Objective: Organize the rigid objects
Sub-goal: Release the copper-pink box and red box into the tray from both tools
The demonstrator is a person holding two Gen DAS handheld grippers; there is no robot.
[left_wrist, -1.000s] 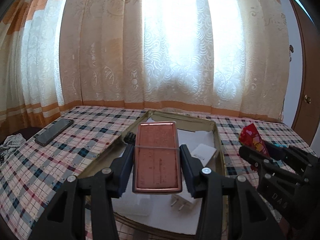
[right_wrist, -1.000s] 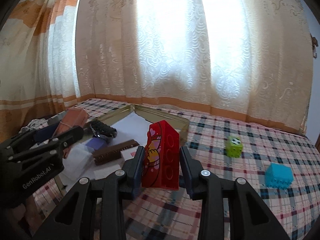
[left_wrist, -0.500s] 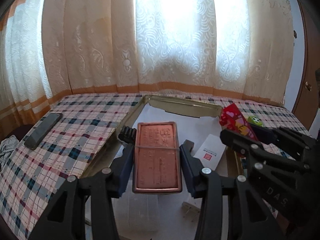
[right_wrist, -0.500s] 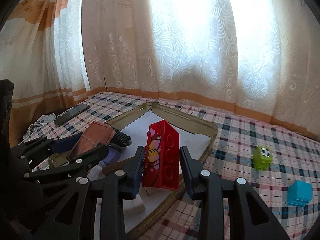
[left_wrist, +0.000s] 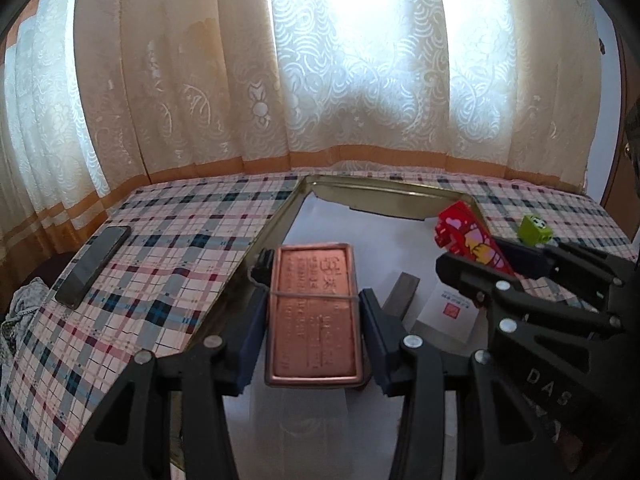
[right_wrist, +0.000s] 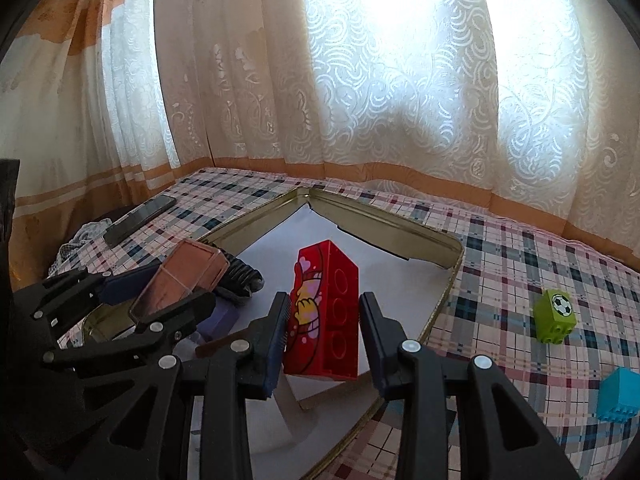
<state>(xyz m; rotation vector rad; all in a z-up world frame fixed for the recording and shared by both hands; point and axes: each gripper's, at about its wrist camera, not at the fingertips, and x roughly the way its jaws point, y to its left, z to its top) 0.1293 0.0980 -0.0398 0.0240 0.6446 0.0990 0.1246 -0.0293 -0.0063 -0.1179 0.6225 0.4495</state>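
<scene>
A: Copper-coloured tin [left_wrist: 314, 314] pinched flat between the left gripper [left_wrist: 314, 322] pads, rubber band across the middle, lid face up. Held over the tray [left_wrist: 276, 216], above its white paper lining. Jaws only narrowly apart, closed onto the tin's 2 long sides.

B: Why flat like that?

A: Probably to be laid down lid-up without tipping. Hung near the tray's left wall, just beside a black comb-like thing [left_wrist: 262, 270], likely to leave the middle free.

B: And the other side?

A: Red toy block [right_wrist: 326, 310] clamped upright in the right gripper [right_wrist: 324, 320], printed face toward the left pad, round marks toward the camera. Jaws drawn in tight on its 2 narrow faces. Poised over the tray's near right edge, above the paper.

B: Both carried in together, then?

A: Looked so: 2 pieces brought side by side, kept apart so as not to knock.

B: Left outside?

A: 1 green block [right_wrist: 556, 316] with a football print and 1 blue block [right_wrist: 618, 398] on the checked cloth [right_wrist: 520, 264], well apart from the tray. Phone [left_wrist: 94, 266] on the cloth's far left, probably not part of the sorting.

B: Already inside?

A: A white card [left_wrist: 450, 314] and a dark bar [left_wrist: 400, 296] on the paper.
</scene>
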